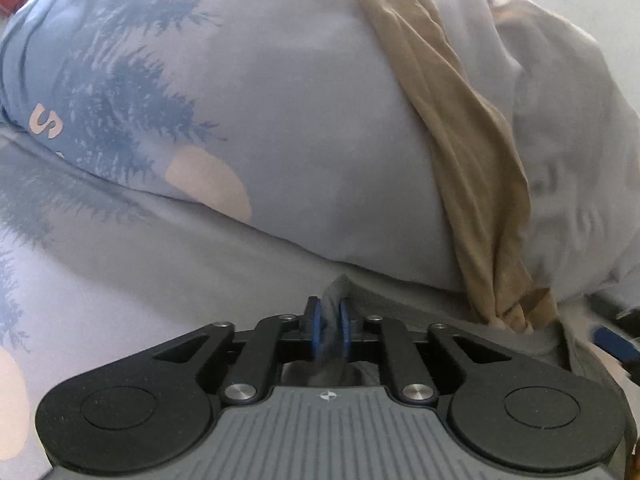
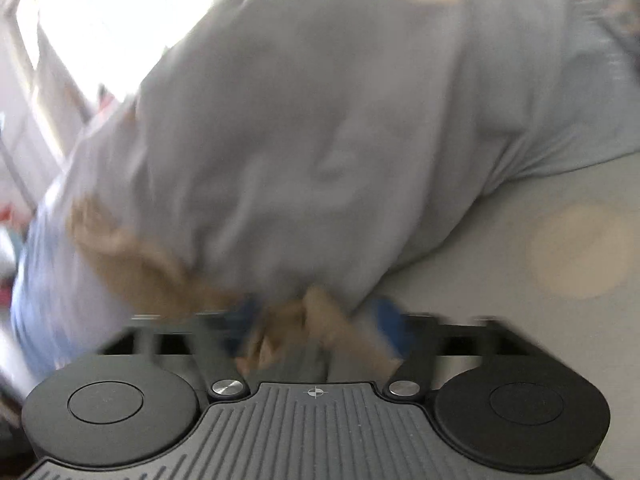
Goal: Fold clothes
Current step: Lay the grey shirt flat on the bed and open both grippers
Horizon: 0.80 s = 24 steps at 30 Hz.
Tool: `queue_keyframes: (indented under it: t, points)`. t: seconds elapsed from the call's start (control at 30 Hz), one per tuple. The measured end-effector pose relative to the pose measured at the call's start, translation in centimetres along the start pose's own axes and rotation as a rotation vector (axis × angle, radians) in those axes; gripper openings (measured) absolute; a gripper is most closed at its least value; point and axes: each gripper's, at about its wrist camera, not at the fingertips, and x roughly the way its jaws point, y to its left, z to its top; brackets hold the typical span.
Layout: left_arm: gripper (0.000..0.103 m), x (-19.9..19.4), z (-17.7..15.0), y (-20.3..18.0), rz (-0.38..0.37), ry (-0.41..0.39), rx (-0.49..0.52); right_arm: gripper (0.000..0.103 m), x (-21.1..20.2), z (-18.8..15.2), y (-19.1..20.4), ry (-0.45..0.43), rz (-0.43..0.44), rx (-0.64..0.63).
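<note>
- the left gripper sits low in the left wrist view, its 2 blue pads pressed together on a small bunch of the light blue shirt.
- the shirt fills most of that view, folded over on itself so that an upper layer bulges above a flatter lower layer; dark blue tree prints, a pale peach disc and a pale letter "s" show on its left part.
- a tan garment lies as a long crumpled strip across the right part of the shirt, running down from the top to a twisted end just right of the left gripper.
- in the right wrist view, which is blurred, the right gripper has its blue pads standing apart, with the tan garment and a fold of the shirt bunched between them; whether the pads press the cloth i cannot tell.
- the shirt hangs bunched above that gripper.
</note>
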Motion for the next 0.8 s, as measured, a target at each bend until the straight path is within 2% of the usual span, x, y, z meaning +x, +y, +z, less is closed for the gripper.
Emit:
queue_keyframes:
  t: [0.07, 0.13, 0.2, 0.33, 0.43, 0.57, 0.63, 0.73, 0.8]
  points:
    - [0.039, -1.7, 0.0, 0.8, -0.01, -0.038, -0.027, 0.087, -1.8, 0.8, -0.3, -0.038, 0.009, 0.029]
    - [0.05, -4.2, 0.0, 1.4, -0.02, -0.064, -0.04, 0.087, -4.7, 1.5, -0.8, -0.056, 0.026, 0.05]
    - [0.052, -7.7, -0.1, 1.8, -0.071, -0.101, -0.032, 0.087, -9.0, 2.3, -1.3, -0.067, 0.037, 0.052]
    - [0.066, -17.9, -1.5, 2.9, -0.139, -0.178, 0.009, 0.093, -19.9, 2.9, -2.3, -0.083, 0.066, -0.01]
    - [0.079, -26.7, -3.8, 3.8, -0.176, -0.218, 0.077, 0.097, -29.7, 1.4, -2.8, -0.083, 0.068, -0.098]
    - [0.083, -37.6, -6.2, 4.2, -0.203, -0.258, 0.127, 0.099, -40.6, -1.3, -3.8, -0.04, 0.032, -0.141]
    - [0.093, -43.0, -6.5, 5.0, -0.216, -0.285, 0.089, 0.099, -45.4, -2.6, -4.0, -0.007, -0.006, -0.138]
    - [0.099, -50.4, -6.7, 6.9, -0.245, -0.314, 0.001, 0.099, -52.4, -3.8, -3.3, -0.029, -0.063, -0.066]
    - [0.1, -55.2, -6.8, 7.3, -0.253, -0.341, -0.017, 0.099, -56.0, -4.4, -3.0, -0.044, -0.007, -0.002]
